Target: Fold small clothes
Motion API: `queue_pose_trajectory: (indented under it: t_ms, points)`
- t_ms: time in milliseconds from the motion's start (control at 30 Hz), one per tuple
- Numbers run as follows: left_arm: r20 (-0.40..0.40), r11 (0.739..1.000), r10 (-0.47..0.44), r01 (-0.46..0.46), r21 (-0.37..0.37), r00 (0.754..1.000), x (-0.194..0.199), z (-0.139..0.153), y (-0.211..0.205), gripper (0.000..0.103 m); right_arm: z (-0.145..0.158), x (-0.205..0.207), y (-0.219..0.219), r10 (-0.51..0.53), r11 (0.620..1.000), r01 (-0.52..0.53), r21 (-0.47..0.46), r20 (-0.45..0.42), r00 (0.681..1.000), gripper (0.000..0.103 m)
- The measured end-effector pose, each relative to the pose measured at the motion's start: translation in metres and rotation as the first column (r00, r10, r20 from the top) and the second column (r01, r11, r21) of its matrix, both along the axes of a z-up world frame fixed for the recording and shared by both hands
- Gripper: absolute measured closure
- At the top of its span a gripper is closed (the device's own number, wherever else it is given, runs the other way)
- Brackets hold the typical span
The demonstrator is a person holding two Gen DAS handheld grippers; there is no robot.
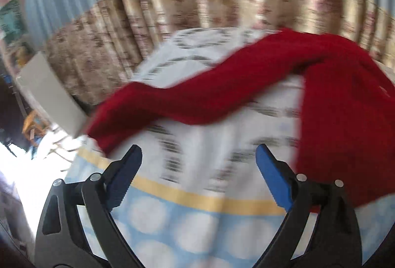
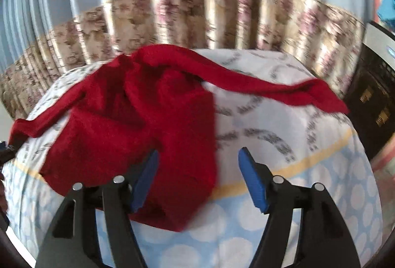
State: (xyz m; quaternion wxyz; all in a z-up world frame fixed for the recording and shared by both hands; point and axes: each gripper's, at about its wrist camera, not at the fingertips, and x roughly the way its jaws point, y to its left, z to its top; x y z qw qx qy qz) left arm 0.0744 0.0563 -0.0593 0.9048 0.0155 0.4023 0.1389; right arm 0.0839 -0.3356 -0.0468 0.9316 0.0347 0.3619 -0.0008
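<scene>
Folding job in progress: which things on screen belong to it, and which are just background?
Part of the job:
- red knitted garment, sleeves spread out
- patterned white-and-blue bedsheet it lies on
- left tongs, open and empty
- right tongs, open, over the garment's edge

Just lying about:
- blue curtain with floral band
- grey flat board
- dark appliance

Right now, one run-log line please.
left gripper: open, empty | right gripper: open, empty | red garment: on bedsheet, sleeves spread, unfolded

Daylit; motion-blurred; fisheye-warped edges
</scene>
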Motion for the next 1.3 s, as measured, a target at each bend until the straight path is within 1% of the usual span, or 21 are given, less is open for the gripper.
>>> queue_pose_trajectory:
  t_ms: [133, 200, 267, 300, 367, 400, 433, 467, 500, 633, 667, 700, 733, 767, 800, 833, 900, 967, 1000, 1167, 1300]
  points:
    - [-0.025, 0.994, -0.113, 0.112, -0.011, 0.993, 0.002, -0.012, -0.051, 0.007, -0.004, 0.014, 0.036, 0.067, 0.998, -0.067, -0.022, -0.004, 0.998, 0.035]
    - [-0.031, 0.991, -0.131, 0.13, -0.015, 0.991, 0.004, -0.017, -0.062, 0.007, -0.012, 0.023, 0.049, 0.073, 0.997, -0.073, -0.028, -0.028, 0.997, 0.035]
    - [-0.044, 0.99, -0.142, 0.141, -0.013, 0.989, 0.009, -0.021, -0.069, 0.007, -0.023, 0.035, 0.057, 0.068, 0.996, -0.071, -0.047, -0.064, 0.996, 0.026]
    - [-0.046, 0.99, -0.143, 0.142, -0.017, 0.989, 0.01, -0.023, -0.071, 0.007, -0.029, 0.039, 0.059, 0.059, 0.996, -0.064, -0.061, -0.076, 0.995, 0.024]
    - [-0.066, 0.99, -0.143, 0.142, -0.023, 0.988, 0.015, -0.028, -0.073, 0.007, -0.038, 0.048, 0.057, 0.037, 0.994, -0.047, -0.094, -0.105, 0.994, 0.025]
    - [-0.077, 0.988, -0.15, 0.148, -0.032, 0.986, 0.016, -0.031, -0.075, 0.007, -0.041, 0.048, 0.055, 0.036, 0.994, -0.047, -0.098, -0.114, 0.993, 0.043]
    - [-0.083, 0.989, -0.15, 0.148, -0.031, 0.985, 0.017, -0.032, -0.077, 0.007, -0.045, 0.047, 0.05, 0.034, 0.993, -0.048, -0.104, -0.127, 0.991, 0.076]
    - [-0.094, 0.988, -0.153, 0.151, -0.03, 0.984, 0.02, -0.035, -0.078, 0.007, -0.046, 0.046, 0.047, 0.037, 0.994, -0.051, -0.095, -0.137, 0.99, 0.09]
    - [-0.101, 0.987, -0.159, 0.157, -0.033, 0.982, 0.021, -0.037, -0.079, 0.007, -0.046, 0.043, 0.043, 0.045, 0.996, -0.055, -0.075, -0.14, 0.989, 0.096]
    - [-0.115, 0.986, -0.165, 0.16, -0.052, 0.98, 0.021, -0.04, -0.084, 0.009, -0.034, 0.023, 0.026, 0.029, 0.998, -0.034, -0.06, -0.087, 0.996, 0.097]
    - [-0.116, 0.984, -0.173, 0.167, -0.059, 0.978, 0.021, -0.04, -0.085, 0.012, -0.029, 0.018, 0.021, 0.019, 0.998, -0.023, -0.057, -0.068, 0.998, 0.097]
    - [-0.114, 0.983, -0.179, 0.173, -0.063, 0.977, 0.019, -0.04, -0.087, 0.021, -0.025, 0.013, 0.016, 0.009, 0.998, -0.012, -0.053, -0.053, 0.999, 0.097]
    - [-0.11, 0.978, -0.204, 0.197, -0.073, 0.973, 0.018, -0.038, -0.09, 0.036, -0.021, 0.008, 0.009, -0.001, 0.999, 0.0, -0.045, -0.042, 0.999, 0.097]
    - [-0.111, 0.969, -0.24, 0.232, -0.083, 0.964, 0.016, -0.036, -0.096, 0.046, -0.019, 0.004, 0.004, -0.01, 0.999, 0.008, -0.042, -0.034, 0.999, 0.097]
    - [-0.115, 0.963, -0.265, 0.255, -0.089, 0.957, 0.015, -0.036, -0.101, 0.062, -0.016, 0.0, -0.001, -0.018, 0.999, 0.017, -0.042, -0.028, 0.999, 0.097]
    - [-0.114, 0.96, -0.274, 0.265, -0.088, 0.955, 0.014, -0.036, -0.104, 0.072, -0.015, -0.003, -0.007, -0.024, 0.999, 0.023, -0.039, -0.026, 0.999, 0.097]
    - [-0.111, 0.956, -0.29, 0.283, -0.078, 0.95, 0.011, -0.036, -0.112, 0.081, -0.013, -0.006, -0.018, -0.036, 0.999, 0.035, -0.03, -0.024, 0.999, 0.097]
    - [-0.099, 0.955, -0.288, 0.279, -0.095, 0.952, 0.01, -0.035, -0.112, 0.088, -0.013, -0.008, -0.025, -0.045, 0.999, 0.044, -0.022, -0.022, 0.999, 0.097]
    - [-0.088, 0.954, -0.291, 0.283, -0.097, 0.953, 0.008, -0.033, -0.113, 0.098, -0.014, -0.009, -0.029, -0.051, 0.999, 0.051, -0.019, -0.022, 0.998, 0.097]
    - [-0.041, 0.956, -0.279, 0.273, -0.11, 0.959, -0.001, -0.022, -0.109, 0.101, -0.014, -0.015, -0.04, -0.057, 0.998, 0.057, -0.004, -0.009, 0.998, 0.097]
    - [0.013, 0.963, -0.255, 0.255, -0.085, 0.967, -0.015, 0.001, -0.099, 0.101, -0.006, -0.024, -0.045, -0.047, 0.999, 0.047, -0.009, 0.018, 0.999, 0.097]
